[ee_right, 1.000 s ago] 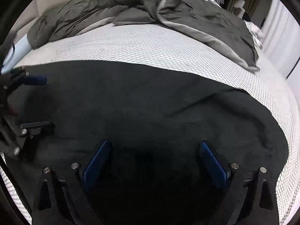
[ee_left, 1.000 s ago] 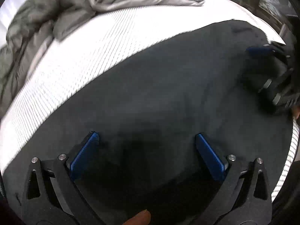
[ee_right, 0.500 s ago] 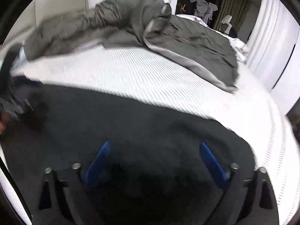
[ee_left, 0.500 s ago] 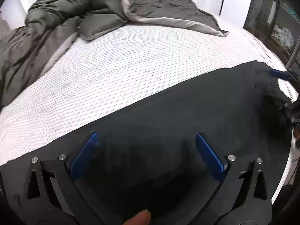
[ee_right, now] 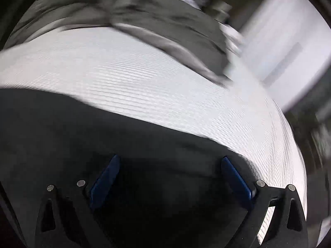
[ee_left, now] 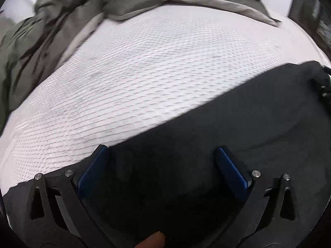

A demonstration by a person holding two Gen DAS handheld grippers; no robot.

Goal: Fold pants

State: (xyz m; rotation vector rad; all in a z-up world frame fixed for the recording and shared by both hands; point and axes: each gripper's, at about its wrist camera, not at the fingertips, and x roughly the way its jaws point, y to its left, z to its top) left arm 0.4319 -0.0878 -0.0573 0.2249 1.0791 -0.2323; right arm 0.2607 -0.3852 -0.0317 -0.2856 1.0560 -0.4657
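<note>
Both cameras now see more white mattress than one second ago, and the black pants fill only the lower part of each view. The left gripper and the right gripper have pulled back toward the near edge, fingers wide apart, holding nothing. The pants lie flat; probably a grasp for the next fold follows.

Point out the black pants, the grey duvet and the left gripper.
black pants (ee_left: 238, 128): left wrist view, flat middle of the fabric.
grey duvet (ee_left: 41, 41): left wrist view, bunched left part.
left gripper (ee_left: 161, 157): left wrist view, midway between fingertips.
</note>
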